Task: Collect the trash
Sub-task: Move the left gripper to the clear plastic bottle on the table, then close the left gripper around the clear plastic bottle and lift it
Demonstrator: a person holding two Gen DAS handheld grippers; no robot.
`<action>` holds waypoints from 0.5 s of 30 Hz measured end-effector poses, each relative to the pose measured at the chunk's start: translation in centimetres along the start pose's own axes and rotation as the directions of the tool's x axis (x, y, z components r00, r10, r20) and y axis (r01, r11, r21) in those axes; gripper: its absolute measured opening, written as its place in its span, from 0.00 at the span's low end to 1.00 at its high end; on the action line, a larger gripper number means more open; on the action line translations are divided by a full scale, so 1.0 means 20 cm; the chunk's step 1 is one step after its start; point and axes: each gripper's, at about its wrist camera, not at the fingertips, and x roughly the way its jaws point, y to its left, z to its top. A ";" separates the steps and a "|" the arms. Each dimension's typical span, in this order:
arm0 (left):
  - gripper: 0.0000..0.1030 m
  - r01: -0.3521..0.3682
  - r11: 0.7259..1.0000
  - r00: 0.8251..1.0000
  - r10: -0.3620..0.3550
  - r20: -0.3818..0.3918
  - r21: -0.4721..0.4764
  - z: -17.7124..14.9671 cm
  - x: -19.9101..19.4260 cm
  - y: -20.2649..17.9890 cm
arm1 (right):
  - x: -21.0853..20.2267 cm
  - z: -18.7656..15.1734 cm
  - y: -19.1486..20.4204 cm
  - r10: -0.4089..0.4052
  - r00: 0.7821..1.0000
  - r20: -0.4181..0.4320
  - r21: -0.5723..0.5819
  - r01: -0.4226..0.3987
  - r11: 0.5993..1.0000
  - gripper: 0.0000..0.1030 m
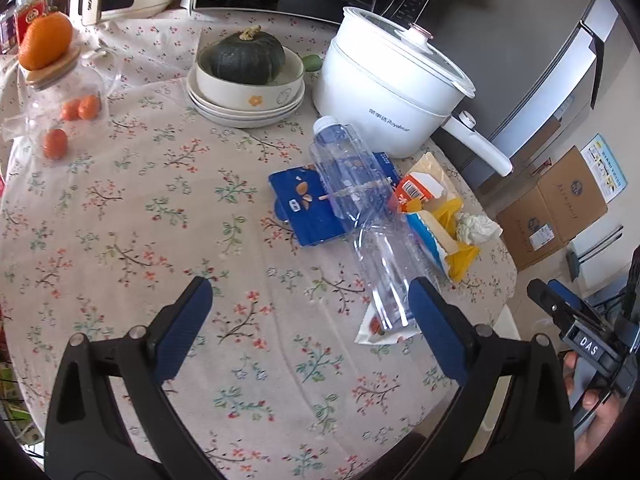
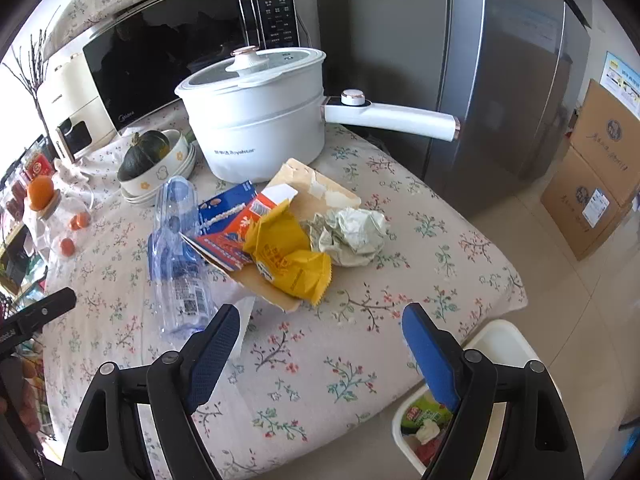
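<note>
Looking along my left tongs (image 1: 310, 312), I see both blue pads spread wide over the floral tabletop (image 1: 120, 220) with nothing between them. Near the right edge of the tabletop lies the trash: a clear plastic bottle (image 1: 360, 220) stretched across a blue carton (image 1: 304, 208), its base reaching my right-hand pad, though I cannot tell whether they touch. Under that base a small white wrapper (image 1: 380, 334) is mostly hidden. Beyond the bottle, a yellow wrapper (image 1: 460, 248) and a crumpled paper ball (image 1: 478, 227) sit at the very edge, partly covered by an orange-and-white box (image 1: 420, 192). The white electric pot (image 1: 384, 92) stands behind them. My right tongs (image 1: 556, 300) show at the frame's right side, cut off, so their pads are hard to read here.

From my right tongs (image 2: 320, 324), the pads stand wide apart and grip nothing. The yellow wrapper (image 2: 288, 256) lies ahead on a piece of cardboard (image 2: 320, 188), the paper ball (image 2: 352, 236) just beside it. The bottle (image 2: 176, 256) lies toward the left, its lower end behind my left-hand pad. Below the tabletop's near-right corner, a white bin (image 2: 500, 344) is half hidden by my right-hand pad; its contents are hard to make out.
</note>
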 end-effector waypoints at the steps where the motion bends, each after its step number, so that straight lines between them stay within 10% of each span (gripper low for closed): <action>1: 0.91 0.017 1.000 1.000 -0.017 -0.013 -0.019 0.01 0.04 -0.01 | 0.01 0.00 0.00 0.006 1.000 0.007 -0.004 -0.006 1.000 0.83; 15: 0.63 0.084 0.991 0.991 -0.094 -0.093 -0.103 0.07 0.42 -0.22 | 0.20 0.02 -0.12 -0.007 0.996 -0.086 -0.006 0.006 1.000 0.83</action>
